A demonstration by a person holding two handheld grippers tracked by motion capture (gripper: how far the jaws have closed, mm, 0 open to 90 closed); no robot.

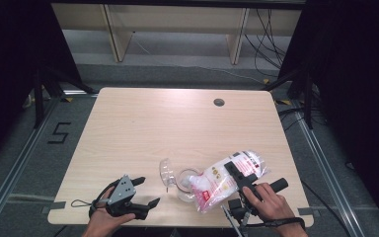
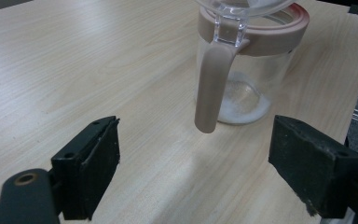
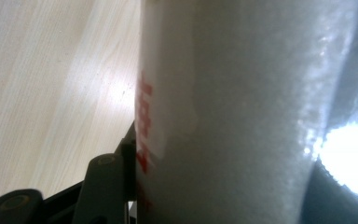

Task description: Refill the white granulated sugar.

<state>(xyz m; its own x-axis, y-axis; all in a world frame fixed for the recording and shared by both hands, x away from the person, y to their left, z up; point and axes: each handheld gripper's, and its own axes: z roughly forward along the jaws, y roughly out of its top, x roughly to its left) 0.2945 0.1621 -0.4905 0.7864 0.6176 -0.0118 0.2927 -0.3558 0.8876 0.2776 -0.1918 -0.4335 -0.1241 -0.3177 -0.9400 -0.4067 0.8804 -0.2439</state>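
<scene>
A clear glass jar [image 1: 185, 185] with a pinkish rim stands near the table's front edge, its clear lid [image 1: 167, 170] flipped open to the left. In the left gripper view the jar [image 2: 256, 70] has a little white powder at its bottom, and a pinkish clasp [image 2: 212, 88] hangs down its side. My left gripper [image 1: 149, 191] rests on the table left of the jar, open and pointing at it [image 2: 193, 158]. My right gripper [image 1: 237, 178] is shut on a plastic bag of white powder with red print [image 1: 217, 180]. The bag's left end lies at the jar's rim. The bag [image 3: 242, 107] sits between the jaws.
The light wooden table [image 1: 177, 123] has a round cable hole [image 1: 219, 102] at the back right. Black curtains flank both sides, and shelving and cables lie beyond the far edge.
</scene>
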